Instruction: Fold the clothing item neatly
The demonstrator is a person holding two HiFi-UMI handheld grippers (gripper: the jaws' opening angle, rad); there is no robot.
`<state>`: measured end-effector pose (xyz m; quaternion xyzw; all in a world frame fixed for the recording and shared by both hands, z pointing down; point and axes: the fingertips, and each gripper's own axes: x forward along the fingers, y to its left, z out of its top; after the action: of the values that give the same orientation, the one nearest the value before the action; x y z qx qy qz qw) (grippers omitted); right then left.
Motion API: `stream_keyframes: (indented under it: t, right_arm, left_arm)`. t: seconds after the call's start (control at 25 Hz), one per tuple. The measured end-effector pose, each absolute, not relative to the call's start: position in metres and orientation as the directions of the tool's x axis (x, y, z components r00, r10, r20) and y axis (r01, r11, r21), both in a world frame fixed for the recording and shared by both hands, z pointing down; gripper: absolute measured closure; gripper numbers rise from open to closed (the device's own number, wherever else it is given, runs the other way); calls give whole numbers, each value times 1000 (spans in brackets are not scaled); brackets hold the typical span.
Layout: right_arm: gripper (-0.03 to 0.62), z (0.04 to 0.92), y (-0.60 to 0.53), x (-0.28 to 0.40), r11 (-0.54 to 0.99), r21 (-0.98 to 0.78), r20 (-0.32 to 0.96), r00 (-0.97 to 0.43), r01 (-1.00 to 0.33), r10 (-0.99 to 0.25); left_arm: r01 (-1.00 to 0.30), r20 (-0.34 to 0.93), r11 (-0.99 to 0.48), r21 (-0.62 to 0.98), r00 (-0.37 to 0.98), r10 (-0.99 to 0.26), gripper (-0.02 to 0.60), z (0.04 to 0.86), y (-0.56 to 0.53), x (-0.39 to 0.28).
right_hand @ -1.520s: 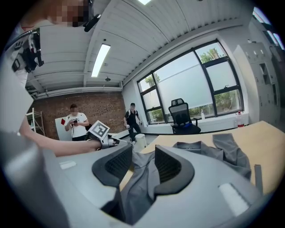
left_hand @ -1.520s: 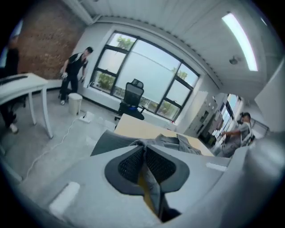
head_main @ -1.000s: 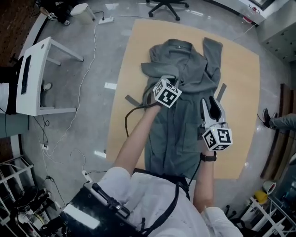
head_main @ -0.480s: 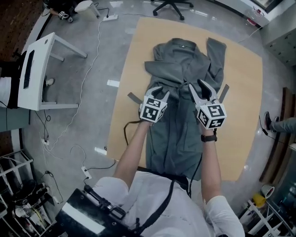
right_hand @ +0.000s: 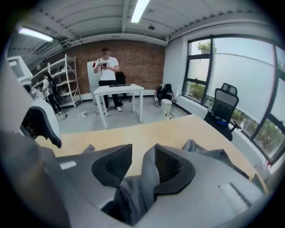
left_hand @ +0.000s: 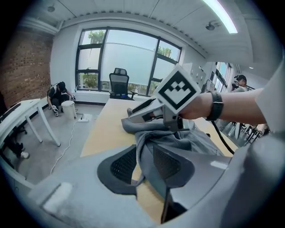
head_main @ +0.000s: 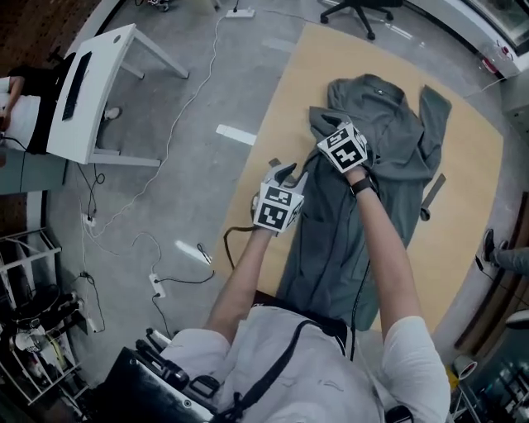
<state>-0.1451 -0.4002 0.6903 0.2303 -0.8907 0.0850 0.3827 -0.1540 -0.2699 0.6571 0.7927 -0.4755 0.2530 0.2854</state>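
Observation:
A grey long-sleeved shirt lies lengthwise on the wooden table, collar at the far end. My left gripper is at the shirt's left edge, about halfway down. In the left gripper view a fold of the shirt fills the gap between the left gripper's pads. My right gripper reaches across to the shirt's upper left, near the shoulder. It also shows in the left gripper view as the right gripper, low over the cloth. The right gripper is shut on a bunch of shirt fabric.
On the floor to the left stands a white desk, with cables trailing below it. An office chair stands beyond the table's far end. A grey tape strip lies on the table by the shirt's right side. A person stands behind a white table.
My right gripper has crossed from the shirt's right side to its upper left. The left gripper has drawn back from the sleeve area to the shirt's left edge.

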Motion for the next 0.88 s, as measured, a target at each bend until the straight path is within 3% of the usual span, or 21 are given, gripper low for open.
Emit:
stream_keyframes:
  t: [0.28,0.44,0.68,0.88]
  right_arm:
    - [453,755,-419,-172,904,181,856,-390,-387,-339]
    - [562,766,-427,-156,869,236,869,-307,-434,-389]
    - [565,670,-416,-149,762,67,699,-515,-644,-497]
    - [565,580,-411,-69,588,-118,462,-568,-800,-681]
  left_arm:
    - [-909,672,-343,235,407,-618,457,656,-264,-187]
    - [-907,668,-342,245,414,-618,457,654,-262,-191]
    - [-899,648,-345,269,434,-627,457,641,-262,-192]
    - [-889,630,-371,270,454,-630,457,630,-267,-167]
